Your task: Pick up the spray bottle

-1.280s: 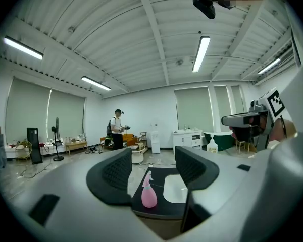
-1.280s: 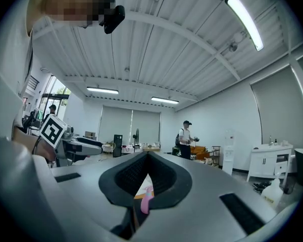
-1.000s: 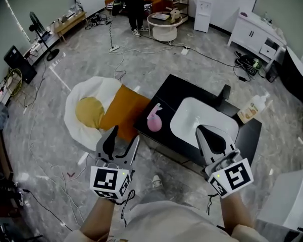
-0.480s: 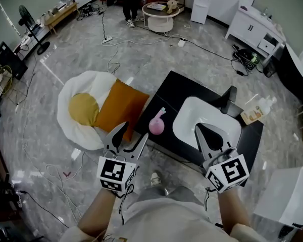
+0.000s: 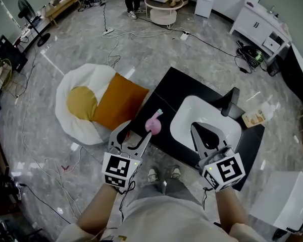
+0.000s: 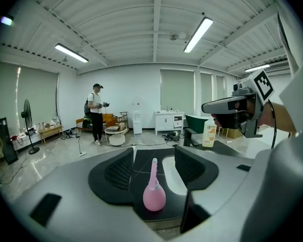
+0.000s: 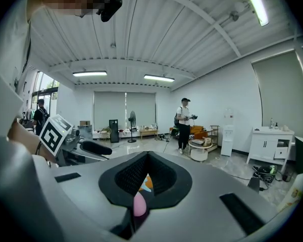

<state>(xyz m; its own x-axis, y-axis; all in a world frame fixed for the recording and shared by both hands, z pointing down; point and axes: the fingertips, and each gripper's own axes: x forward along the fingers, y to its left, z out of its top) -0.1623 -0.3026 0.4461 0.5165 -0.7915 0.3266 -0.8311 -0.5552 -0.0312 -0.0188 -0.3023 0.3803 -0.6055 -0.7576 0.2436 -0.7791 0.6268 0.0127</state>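
A pale bottle with an orange label [image 5: 256, 116] stands at the black table's [image 5: 179, 87] far right edge, behind the white basin [image 5: 192, 116]; it also shows in the left gripper view [image 6: 209, 134]. A pink bulb bottle with a long nozzle [image 5: 153, 123] stands near the table's front left edge. My left gripper [image 5: 133, 134] is open just short of that pink bottle [image 6: 154, 193], which sits in line between its jaws. My right gripper [image 5: 198, 128] is shut and empty over the basin's near rim.
An orange cushion [image 5: 118, 101] lies on a white and yellow egg-shaped floor cushion [image 5: 83, 105] left of the table. A black faucet [image 5: 231, 102] rises behind the basin. Cables [image 5: 141, 34] trail over the floor. A person [image 6: 96, 112] stands far back by a round table [image 5: 163, 5].
Both grippers and the head view have moved forward to the table. The left gripper's tips now sit close beside the pink bottle. The wearer's shoes have come into view.
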